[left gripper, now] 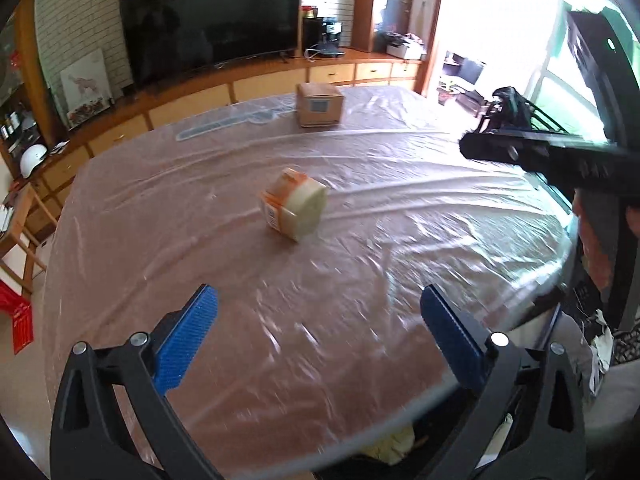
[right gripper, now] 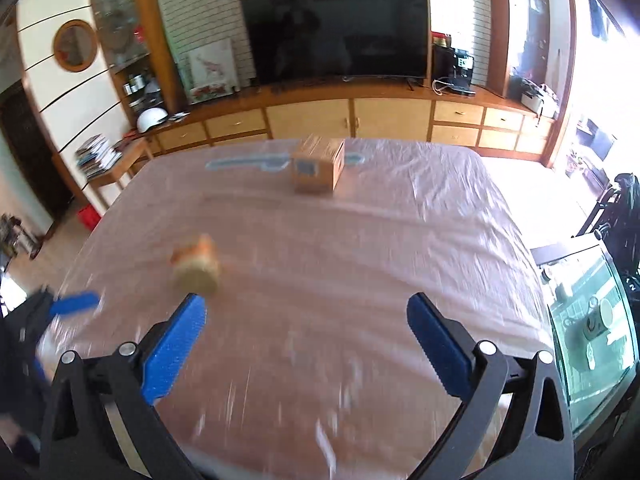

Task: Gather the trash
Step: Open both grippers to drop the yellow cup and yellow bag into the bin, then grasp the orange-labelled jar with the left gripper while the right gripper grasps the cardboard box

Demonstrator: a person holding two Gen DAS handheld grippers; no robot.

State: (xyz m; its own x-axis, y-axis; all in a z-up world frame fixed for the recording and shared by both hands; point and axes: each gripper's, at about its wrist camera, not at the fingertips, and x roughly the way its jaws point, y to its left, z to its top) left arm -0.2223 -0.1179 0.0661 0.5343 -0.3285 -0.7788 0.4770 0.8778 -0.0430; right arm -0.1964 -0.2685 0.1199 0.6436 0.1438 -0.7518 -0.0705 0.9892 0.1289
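Both tongs stood wide open with nothing in them: the left tongs (left gripper: 320, 336) and the right tongs (right gripper: 306, 344), blue ridged pads on black arms. On the counter (left gripper: 400, 240), under crinkly clear plastic, a round orange-and-cream packet (left gripper: 294, 209) lay ahead of them. A cardboard box (left gripper: 320, 105) sat farther back.
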